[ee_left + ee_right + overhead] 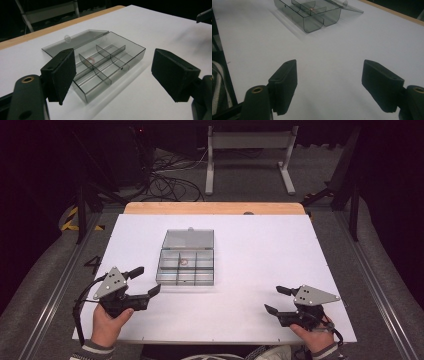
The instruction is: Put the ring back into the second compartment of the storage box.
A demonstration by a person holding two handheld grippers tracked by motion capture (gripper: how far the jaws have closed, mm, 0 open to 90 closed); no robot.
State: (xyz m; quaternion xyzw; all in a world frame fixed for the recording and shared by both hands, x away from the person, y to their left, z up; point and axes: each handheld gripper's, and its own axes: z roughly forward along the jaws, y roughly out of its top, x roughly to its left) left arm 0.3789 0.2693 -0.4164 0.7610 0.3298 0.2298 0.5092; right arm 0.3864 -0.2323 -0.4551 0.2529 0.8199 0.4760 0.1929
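A smoky clear plastic compartment box (185, 266) lies in the middle of the white table with its lid (188, 239) folded flat behind it. A small reddish item (184, 261) rests in one centre compartment, the same reddish item (91, 59) (311, 9) showing in both gripper views. My left gripper (147, 280) is open at the near left, its jaws aimed at the box (100, 63) a short way off. My right gripper (278, 299) is open at the near right, empty, with the box (310, 13) well ahead of it.
The white table top (260, 255) has a wooden strip (215, 208) along its far edge. A metal stand (248, 155) and cables (165, 182) sit on the floor beyond. The other gripper's tip (205, 16) shows at the upper right of the left gripper view.
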